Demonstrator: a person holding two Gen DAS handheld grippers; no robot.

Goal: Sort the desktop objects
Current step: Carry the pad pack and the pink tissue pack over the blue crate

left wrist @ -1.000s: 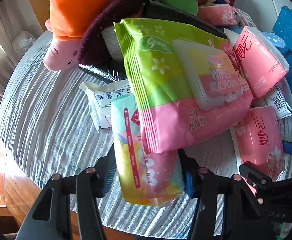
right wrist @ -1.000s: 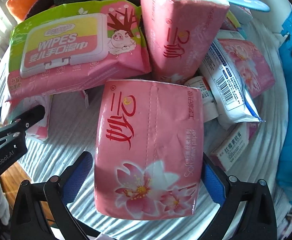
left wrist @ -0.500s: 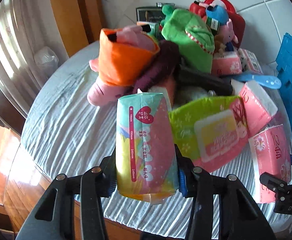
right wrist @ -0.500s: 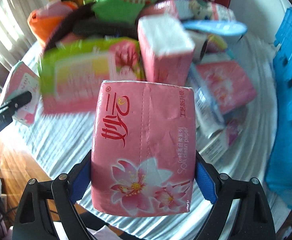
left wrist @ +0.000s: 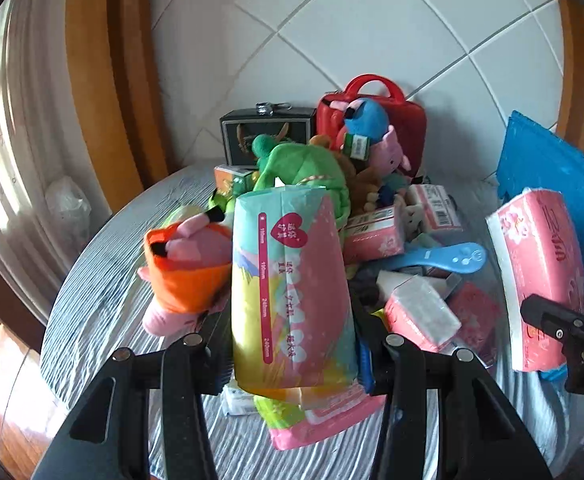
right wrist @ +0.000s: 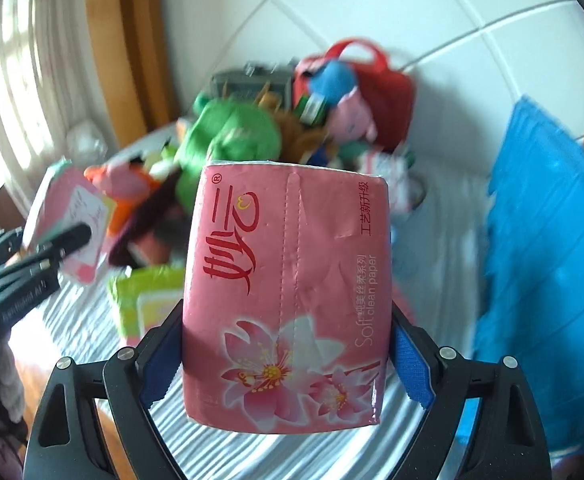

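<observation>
Left wrist view: my left hand-held gripper is clamped on the pastel pad pack, upright between the pads, above the tabletop; its small print is too fine to read. Right wrist view: my right hand-held gripper grips the pink tissue pack, printed "Soft clean paper". The toys behind are blurred.

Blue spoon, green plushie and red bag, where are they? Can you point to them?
blue spoon (left wrist: 439,258), left wrist view, on the middle of its handle.
green plushie (left wrist: 303,168), left wrist view, on its body.
red bag (left wrist: 409,128), left wrist view, on its front, right of the toys.
</observation>
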